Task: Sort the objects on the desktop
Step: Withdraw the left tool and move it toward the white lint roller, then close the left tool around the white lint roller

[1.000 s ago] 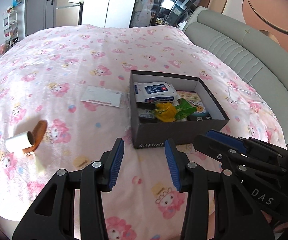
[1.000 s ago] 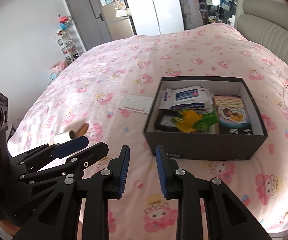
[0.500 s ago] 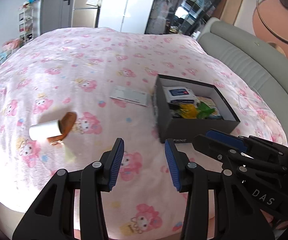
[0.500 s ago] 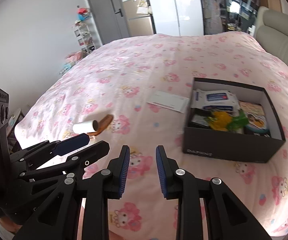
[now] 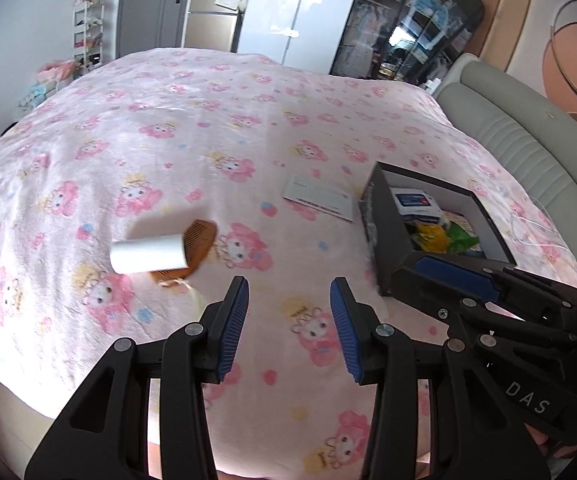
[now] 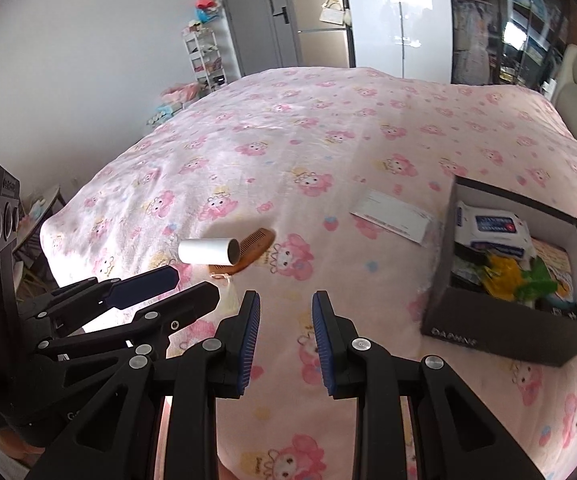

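A white roll point(image 5: 147, 254) point(image 6: 208, 251) lies on its side on the pink bed cover, resting against a brown wooden comb point(image 5: 195, 245) point(image 6: 253, 249). A white card point(image 5: 319, 203) point(image 6: 391, 219) lies flat further right. A black open box point(image 5: 384, 256) point(image 6: 500, 328) holds a wipes pack point(image 5: 414, 203) point(image 6: 492, 226) and yellow and green items. My left gripper point(image 5: 288, 330) is open and empty, near the bed's front edge, right of the roll. My right gripper point(image 6: 286, 338) is open and empty, between the comb and the box.
A grey padded headboard point(image 5: 528, 140) runs along the right. Wardrobes, a door and a white shelf rack point(image 6: 204, 56) stand beyond the bed. The bed's front edge is just below the grippers. A white cord point(image 5: 536, 220) lies right of the box.
Both grippers have swung left and pulled back from the box. The roll and comb now lie nearer the middle of both views; the box has shifted to the right.
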`<state>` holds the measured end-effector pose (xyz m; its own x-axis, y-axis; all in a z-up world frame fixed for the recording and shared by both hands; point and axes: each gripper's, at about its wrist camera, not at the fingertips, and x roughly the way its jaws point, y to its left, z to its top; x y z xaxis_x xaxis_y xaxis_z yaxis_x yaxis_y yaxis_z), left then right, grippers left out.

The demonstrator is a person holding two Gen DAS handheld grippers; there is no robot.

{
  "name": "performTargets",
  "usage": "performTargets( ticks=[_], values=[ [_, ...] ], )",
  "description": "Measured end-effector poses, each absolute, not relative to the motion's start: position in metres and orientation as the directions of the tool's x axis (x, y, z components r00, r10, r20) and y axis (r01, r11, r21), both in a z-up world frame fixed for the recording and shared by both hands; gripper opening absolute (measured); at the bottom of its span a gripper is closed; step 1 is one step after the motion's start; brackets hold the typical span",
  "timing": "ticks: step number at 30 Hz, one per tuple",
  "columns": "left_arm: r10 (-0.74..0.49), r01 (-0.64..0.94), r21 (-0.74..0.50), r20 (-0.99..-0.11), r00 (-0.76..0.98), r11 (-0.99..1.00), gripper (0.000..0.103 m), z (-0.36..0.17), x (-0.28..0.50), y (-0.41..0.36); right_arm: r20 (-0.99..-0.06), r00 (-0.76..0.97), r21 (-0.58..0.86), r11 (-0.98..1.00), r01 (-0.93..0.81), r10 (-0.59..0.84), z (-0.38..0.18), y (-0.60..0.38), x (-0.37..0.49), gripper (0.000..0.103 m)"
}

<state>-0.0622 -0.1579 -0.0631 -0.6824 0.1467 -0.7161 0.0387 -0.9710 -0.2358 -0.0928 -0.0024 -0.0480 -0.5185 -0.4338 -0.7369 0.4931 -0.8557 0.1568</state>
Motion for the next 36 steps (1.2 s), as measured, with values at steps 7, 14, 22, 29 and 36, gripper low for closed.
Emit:
performTargets(
  ticks=[7, 14, 22, 29, 36],
  values=[
    [0.122, 0.093, -0.254, -0.713, -0.691, -0.963, 0.043, -0.073, -0.071, -0.194, -0.743, -0.488, 0.153, -0.826, 0.543, -0.458, -0.053, -0.038, -0.11, 0.024],
    [0.098, 0.161, -0.276, -0.732, -0.674, -0.948, 0.043, -0.1, -0.086, -0.238, -0.763, -0.431, 0.17, -0.792, 0.586, -0.483, -0.075, -0.081, -0.131, 0.024],
    [0.078, 0.283, -0.322, -0.774, -0.629, -0.903, 0.043, -0.154, -0.116, -0.297, -0.836, -0.353, 0.143, -0.787, 0.6, -0.421, -0.127, -0.13, -0.165, 0.024],
    [0.071, 0.357, -0.33, -0.813, -0.578, -0.874, 0.043, -0.202, -0.141, -0.336, -0.875, -0.284, 0.158, -0.786, 0.598, -0.392, -0.165, -0.162, -0.19, 0.024],
    [0.166, 0.355, -0.445, -0.784, -0.599, -0.822, 0.055, -0.225, -0.155, -0.358, -0.889, -0.239, 0.184, -0.782, 0.595, -0.391, -0.192, -0.189, -0.215, 0.024]
  ],
)
